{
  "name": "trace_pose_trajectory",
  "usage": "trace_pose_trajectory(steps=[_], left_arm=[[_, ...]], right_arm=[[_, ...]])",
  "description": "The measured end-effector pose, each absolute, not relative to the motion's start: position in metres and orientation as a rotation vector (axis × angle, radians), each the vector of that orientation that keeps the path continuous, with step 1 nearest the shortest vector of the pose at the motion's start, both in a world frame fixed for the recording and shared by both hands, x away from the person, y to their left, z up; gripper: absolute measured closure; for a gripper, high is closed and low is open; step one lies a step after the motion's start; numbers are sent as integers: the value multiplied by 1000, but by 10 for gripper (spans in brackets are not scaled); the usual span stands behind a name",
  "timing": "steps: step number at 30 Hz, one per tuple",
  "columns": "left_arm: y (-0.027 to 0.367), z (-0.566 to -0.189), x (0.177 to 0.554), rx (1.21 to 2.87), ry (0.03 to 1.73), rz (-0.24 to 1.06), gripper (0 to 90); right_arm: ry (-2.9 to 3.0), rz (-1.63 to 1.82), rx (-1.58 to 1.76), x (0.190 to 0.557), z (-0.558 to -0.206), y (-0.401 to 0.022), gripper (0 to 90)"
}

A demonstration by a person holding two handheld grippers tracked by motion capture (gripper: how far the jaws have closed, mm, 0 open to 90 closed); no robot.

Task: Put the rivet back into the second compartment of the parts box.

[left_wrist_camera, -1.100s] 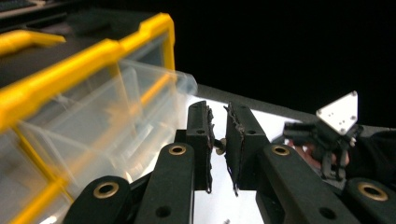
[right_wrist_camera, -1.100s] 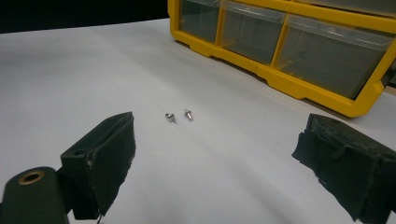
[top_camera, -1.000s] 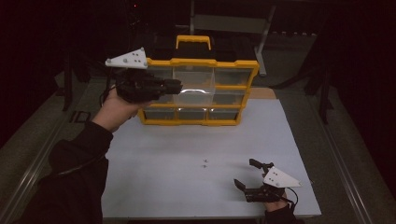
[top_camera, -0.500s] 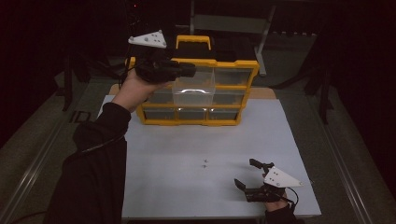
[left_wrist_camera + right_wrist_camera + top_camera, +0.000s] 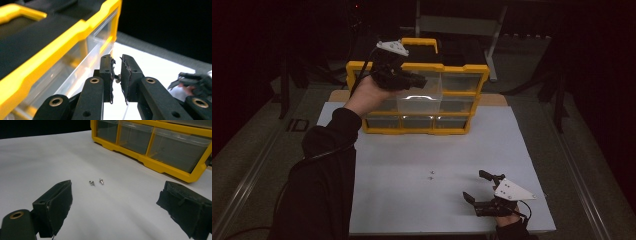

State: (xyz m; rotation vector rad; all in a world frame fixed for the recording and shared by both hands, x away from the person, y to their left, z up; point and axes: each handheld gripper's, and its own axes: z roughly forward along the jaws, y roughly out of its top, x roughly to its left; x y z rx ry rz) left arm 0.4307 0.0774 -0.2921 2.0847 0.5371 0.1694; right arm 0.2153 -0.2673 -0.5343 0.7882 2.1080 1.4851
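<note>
Left gripper (image 5: 116, 75) pinches what appears to be a small screw (image 5: 117, 77) above the yellow organizer's (image 5: 472, 75) pulled-out drawer (image 5: 419, 102); right gripper (image 5: 477, 187) rests spread wide near two screws (image 5: 96, 182).

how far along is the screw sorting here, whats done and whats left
Done: one clear drawer of the yellow organizer is pulled open. In hand: the left gripper pinches a small screw above that drawer, not yet dropped. Left: two screws lie on the white table, in front of the open right gripper.
</note>
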Motion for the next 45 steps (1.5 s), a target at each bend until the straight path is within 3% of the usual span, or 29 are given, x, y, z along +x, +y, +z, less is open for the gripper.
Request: trace_pose_trajectory(steps=[2, 10, 13, 14, 18, 24, 45], left_arm=[[77, -293, 431, 2087, 548, 172, 765], [82, -287, 427, 2034, 569, 182, 480], [86, -284, 425, 2010, 566, 186, 426], [89, -282, 422, 1990, 561, 182, 342], [95, -278, 414, 1972, 571, 200, 157], [107, -274, 399, 1952, 569, 217, 8], [135, -302, 342, 1939, 485, 193, 0]], right_arm=[[2111, 1484, 788, 215, -534, -267, 101], [2108, 1485, 787, 215, -534, -268, 101], [2106, 1485, 791, 215, -534, -268, 101], [2106, 1484, 791, 215, -534, -268, 101], [2106, 1480, 786, 215, -533, -268, 101], [2103, 1480, 789, 215, -533, -268, 101], [2101, 1474, 789, 215, -533, -267, 101]])
